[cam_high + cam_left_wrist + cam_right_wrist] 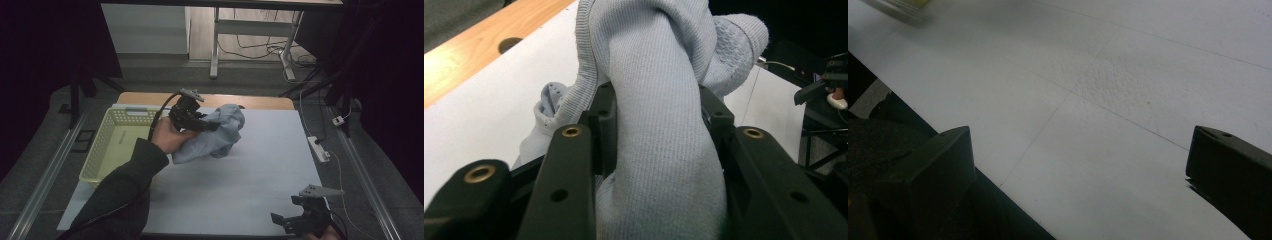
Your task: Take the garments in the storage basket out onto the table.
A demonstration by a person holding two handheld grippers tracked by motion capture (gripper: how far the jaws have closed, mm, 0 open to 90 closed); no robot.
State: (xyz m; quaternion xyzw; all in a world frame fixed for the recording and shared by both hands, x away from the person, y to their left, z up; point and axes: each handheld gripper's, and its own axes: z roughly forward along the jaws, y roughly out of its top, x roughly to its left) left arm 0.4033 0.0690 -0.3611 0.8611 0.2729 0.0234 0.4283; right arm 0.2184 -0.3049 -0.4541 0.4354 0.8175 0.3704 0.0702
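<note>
There is one light blue cloth [220, 132], one yellow basket [112, 145] and two tools. The cloth is just to the right of the basket, bunched up, with its lower part on the white surface [240, 185]. The left tool [200, 121] is closed tight on the cloth; in the left gripper view the cloth [664, 125] fills the gap between the two black jaws and hides their tips. The right tool [295, 220] is far from the basket, low at the near edge of the surface, partly cut off. Its jaws are wide open with nothing between them. The basket's inside is dim and hard to see.
</note>
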